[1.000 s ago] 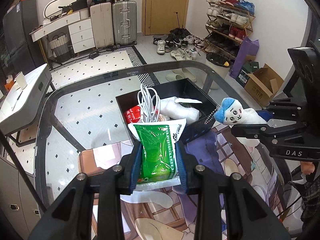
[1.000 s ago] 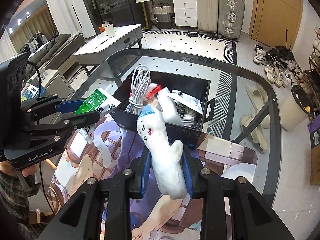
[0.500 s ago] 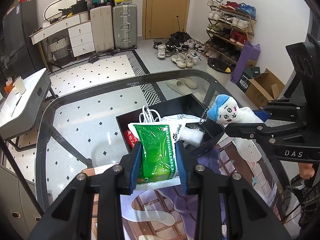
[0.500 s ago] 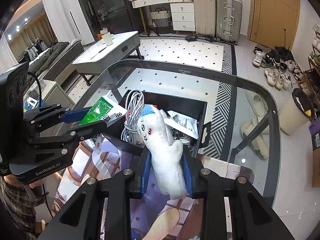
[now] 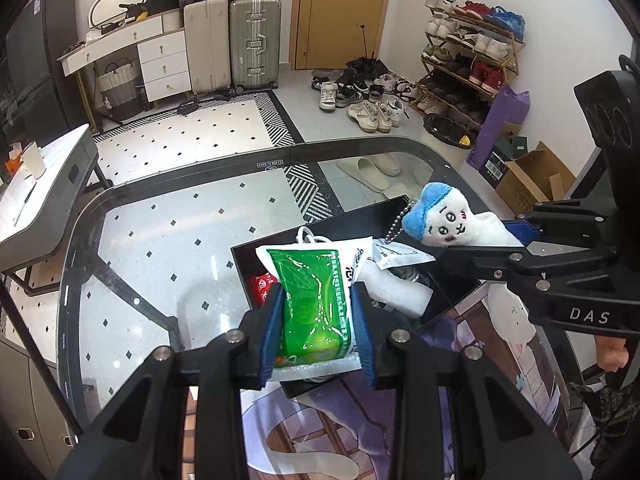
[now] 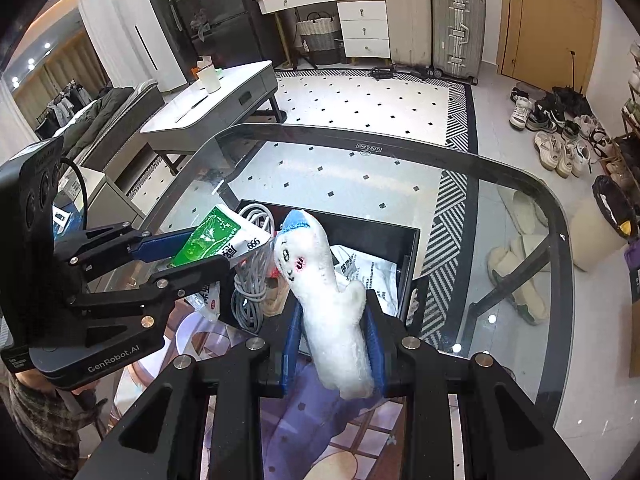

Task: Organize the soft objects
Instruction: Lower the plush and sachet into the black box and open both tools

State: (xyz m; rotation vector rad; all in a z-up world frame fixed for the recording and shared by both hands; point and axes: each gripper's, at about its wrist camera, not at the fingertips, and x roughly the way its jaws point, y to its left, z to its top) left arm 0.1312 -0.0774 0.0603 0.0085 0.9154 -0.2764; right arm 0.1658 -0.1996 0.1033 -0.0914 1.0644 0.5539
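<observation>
My left gripper (image 5: 318,320) is shut on a green and white soft packet (image 5: 314,304), held over the near edge of a black bin (image 5: 360,220). From the right wrist view the same packet (image 6: 216,238) hangs above the bin's left side. My right gripper (image 6: 332,340) is shut on a white plush toy with a blue cap (image 6: 324,292); in the left wrist view the plush (image 5: 448,226) juts over the bin's right rim with its bead chain dangling. Inside the bin (image 6: 376,236) lie a grey coiled cable (image 6: 250,288), a red packet (image 5: 262,284) and white wrapped items.
The bin stands on a glass table (image 5: 168,240) with a dark rim, partly on a printed cartoon mat (image 6: 312,432). A person's hand (image 5: 610,354) grips the right tool. Suitcases, a shoe rack, slippers and a low white table surround the glass table.
Both grippers moved forward over the bin, each still gripping its object. The packet and plush now hang over the bin's contents, which sit lower and nearer in both views.
</observation>
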